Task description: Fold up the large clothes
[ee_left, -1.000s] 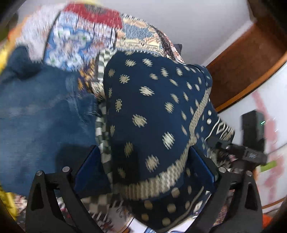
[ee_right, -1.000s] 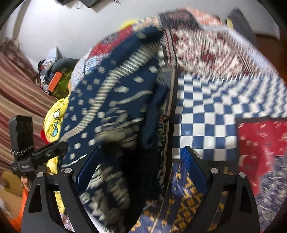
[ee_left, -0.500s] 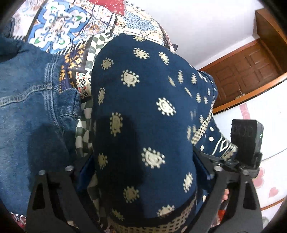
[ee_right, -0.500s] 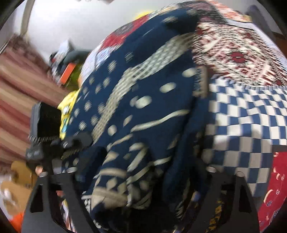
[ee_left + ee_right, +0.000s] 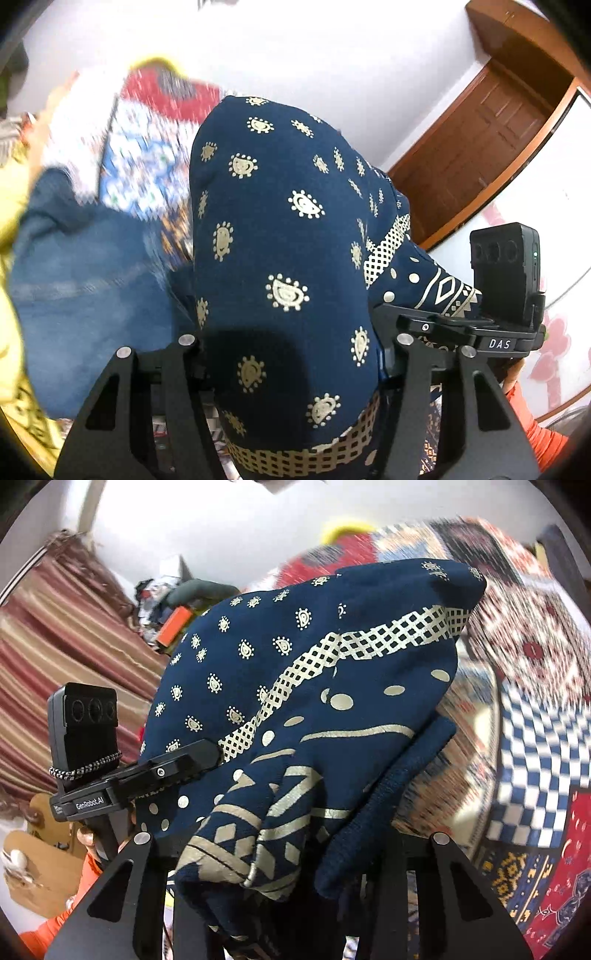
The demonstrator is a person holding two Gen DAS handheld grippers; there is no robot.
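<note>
A navy garment (image 5: pixel 280 221) printed with cream paisley dots and a lattice band is bunched up and lifted off the bed. It fills the gap of my left gripper (image 5: pixel 291 347), whose jaws are closing on the fold and whose pads are hidden under the cloth. In the right wrist view the same garment (image 5: pixel 314 664) hangs in thick folds through my right gripper (image 5: pixel 291 842), whose jaws are closing on it too. The right gripper (image 5: pixel 443 328) shows at the left view's right edge, and the left gripper (image 5: pixel 177 764) pokes into the cloth at the right view's left.
Blue jeans (image 5: pixel 81 288) lie on the patchwork bedspread (image 5: pixel 535 720) to the left, with yellow cloth (image 5: pixel 11 332) beside them. A wooden door (image 5: pixel 480 147) stands right, a striped curtain (image 5: pixel 55 646) left. The person's orange sleeve (image 5: pixel 74 904) is low.
Both grippers have risen with the navy garment, and their fingers have drawn closer together around it. The bedspread has dropped lower and more wall shows.
</note>
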